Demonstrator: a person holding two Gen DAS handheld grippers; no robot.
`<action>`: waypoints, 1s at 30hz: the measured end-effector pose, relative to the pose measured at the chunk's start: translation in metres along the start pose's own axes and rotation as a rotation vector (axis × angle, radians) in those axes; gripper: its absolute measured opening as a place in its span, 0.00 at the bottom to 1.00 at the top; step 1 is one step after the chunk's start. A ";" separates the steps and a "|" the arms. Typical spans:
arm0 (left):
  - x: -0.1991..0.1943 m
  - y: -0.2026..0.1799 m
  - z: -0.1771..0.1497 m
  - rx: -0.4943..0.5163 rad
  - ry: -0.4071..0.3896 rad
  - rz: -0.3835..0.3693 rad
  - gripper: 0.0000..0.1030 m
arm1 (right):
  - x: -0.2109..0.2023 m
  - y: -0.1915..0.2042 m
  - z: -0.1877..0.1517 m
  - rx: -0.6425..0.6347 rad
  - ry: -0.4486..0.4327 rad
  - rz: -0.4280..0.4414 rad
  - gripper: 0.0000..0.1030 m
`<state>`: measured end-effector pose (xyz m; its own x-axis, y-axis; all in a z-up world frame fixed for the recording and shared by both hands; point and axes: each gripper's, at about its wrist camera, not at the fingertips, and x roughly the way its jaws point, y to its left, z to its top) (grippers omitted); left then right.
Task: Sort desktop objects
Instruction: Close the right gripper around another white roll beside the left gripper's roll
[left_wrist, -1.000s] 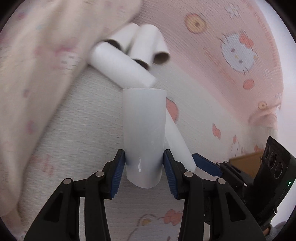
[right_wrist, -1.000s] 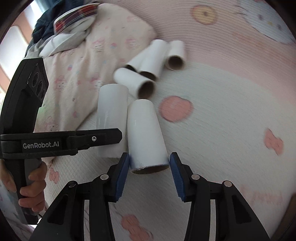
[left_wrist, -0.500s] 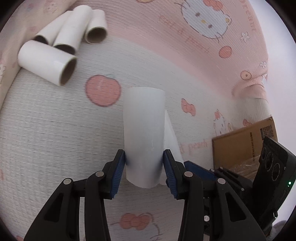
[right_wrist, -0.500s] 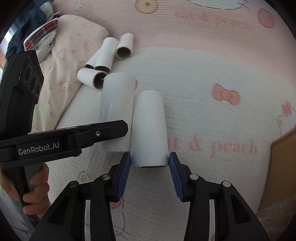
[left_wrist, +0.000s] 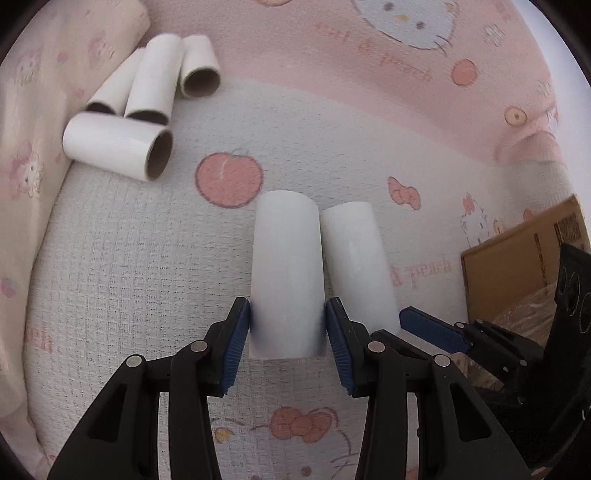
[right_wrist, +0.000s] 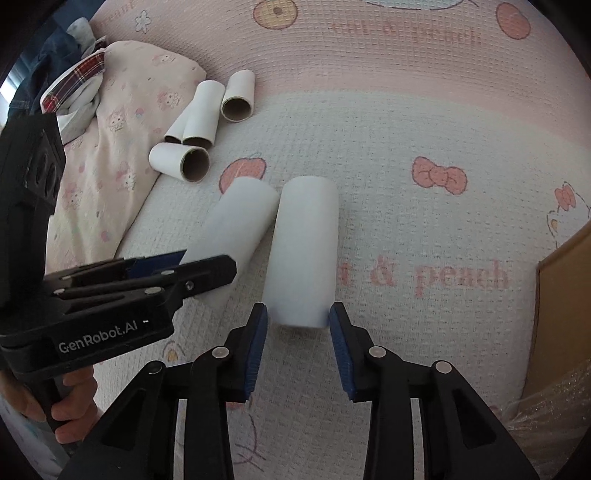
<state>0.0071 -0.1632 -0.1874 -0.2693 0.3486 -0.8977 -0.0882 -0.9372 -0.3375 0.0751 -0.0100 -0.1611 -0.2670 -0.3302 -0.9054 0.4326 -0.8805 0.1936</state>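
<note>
2 white tubes side by side on the patterned blanket (left_wrist: 122, 266), each between a gripper's pads.

Left gripper (left_wrist: 287, 334): blue pads press both sides of the left tube (left_wrist: 286, 273), clamped on its near end. Right gripper (right_wrist: 297, 334): jaws have just been closing around the right tube (right_wrist: 304, 254); pads sit at its near end, right pad touching, a sliver of gap at the left pad, so not gripping. The tubes lie almost touching, mid-blanket. 4 spare tubes (left_wrist: 147, 107) are clustered near the blanket's far-left edge, against a pillow (right_wrist: 122, 122). Cardboard box (left_wrist: 524, 258) at the right edge.
</note>
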 end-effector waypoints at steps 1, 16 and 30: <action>0.002 0.004 0.001 -0.013 0.014 -0.012 0.45 | 0.002 0.001 0.001 -0.001 0.007 -0.006 0.39; 0.008 0.014 0.025 0.037 0.055 -0.026 0.55 | 0.038 0.001 0.027 0.063 0.062 -0.011 0.49; 0.023 0.010 0.023 0.019 0.054 -0.019 0.45 | 0.040 0.004 0.023 0.016 0.034 -0.047 0.42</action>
<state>-0.0219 -0.1647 -0.2047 -0.2156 0.3662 -0.9052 -0.1113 -0.9302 -0.3498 0.0464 -0.0350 -0.1881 -0.2568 -0.2769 -0.9259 0.4068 -0.9000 0.1563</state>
